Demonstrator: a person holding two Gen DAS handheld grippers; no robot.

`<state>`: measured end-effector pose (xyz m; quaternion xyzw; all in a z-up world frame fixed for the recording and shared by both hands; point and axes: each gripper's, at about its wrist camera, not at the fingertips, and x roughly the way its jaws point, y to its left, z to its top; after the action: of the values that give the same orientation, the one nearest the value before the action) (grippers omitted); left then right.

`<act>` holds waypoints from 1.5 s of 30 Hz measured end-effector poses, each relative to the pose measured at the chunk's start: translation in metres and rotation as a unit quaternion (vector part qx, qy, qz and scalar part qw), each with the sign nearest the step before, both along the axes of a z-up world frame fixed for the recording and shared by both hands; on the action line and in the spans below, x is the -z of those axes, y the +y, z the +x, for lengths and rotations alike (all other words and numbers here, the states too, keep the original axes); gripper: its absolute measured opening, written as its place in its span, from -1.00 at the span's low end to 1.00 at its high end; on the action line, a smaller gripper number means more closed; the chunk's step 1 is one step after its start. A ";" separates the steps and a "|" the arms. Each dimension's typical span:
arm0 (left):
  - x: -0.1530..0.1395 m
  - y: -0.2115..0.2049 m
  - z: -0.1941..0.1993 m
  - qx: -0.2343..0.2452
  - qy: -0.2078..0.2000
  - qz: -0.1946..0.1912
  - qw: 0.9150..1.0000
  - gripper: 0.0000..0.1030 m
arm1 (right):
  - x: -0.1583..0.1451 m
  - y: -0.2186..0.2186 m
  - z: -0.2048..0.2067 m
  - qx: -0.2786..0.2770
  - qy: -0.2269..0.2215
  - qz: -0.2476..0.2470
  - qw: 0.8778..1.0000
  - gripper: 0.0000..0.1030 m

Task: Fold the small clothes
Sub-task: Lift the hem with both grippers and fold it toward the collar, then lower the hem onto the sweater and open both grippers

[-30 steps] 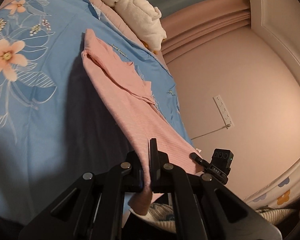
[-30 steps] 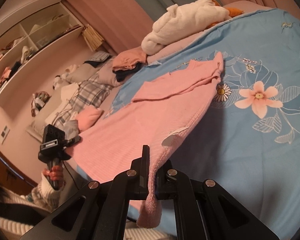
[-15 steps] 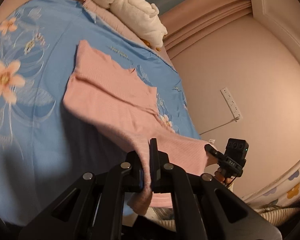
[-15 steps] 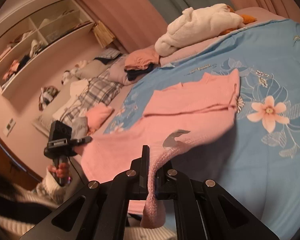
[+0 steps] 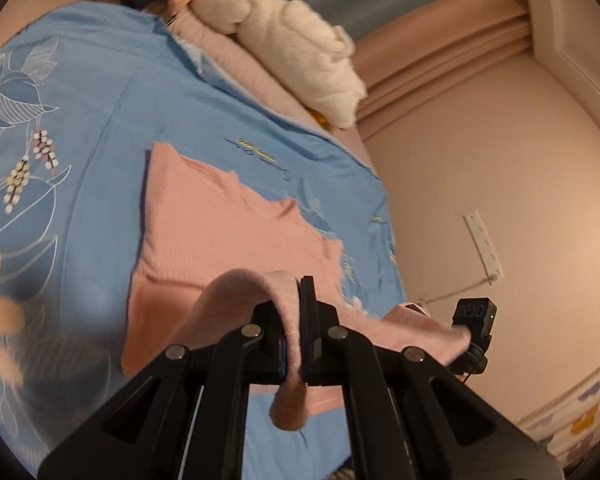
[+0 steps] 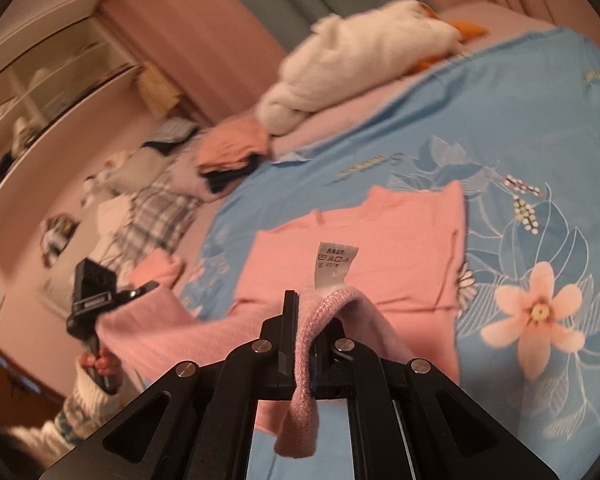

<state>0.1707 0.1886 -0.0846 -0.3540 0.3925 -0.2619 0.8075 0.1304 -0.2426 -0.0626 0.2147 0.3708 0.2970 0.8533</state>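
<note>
Both tools are clamping the pink top's (image 5: 220, 232) hem, left tool (image 5: 300, 328) and right tool (image 6: 306, 340), carrying it over the half lying mid-bed (image 5: 100, 120). First fold's looking underway, rest still to do.

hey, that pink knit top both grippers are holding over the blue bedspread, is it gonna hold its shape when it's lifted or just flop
Likely floppy: the pink knit top droops in a loop over the right gripper, its end hanging limp below. It sags the same way from the left gripper. Probably light, since thin pinches carry it. The ribbed knit looks grippy, so slipping seems unlikely.
</note>
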 end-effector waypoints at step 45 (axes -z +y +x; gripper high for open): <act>0.066 0.055 0.151 -0.190 0.152 -0.009 0.970 -0.86 | 0.086 -0.086 0.134 0.195 0.139 0.205 0.949 -0.05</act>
<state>0.3219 0.2434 -0.1506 -0.4653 0.4339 -0.0498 0.7699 0.2645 -0.3290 -0.1488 0.4926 0.3680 0.1616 0.7719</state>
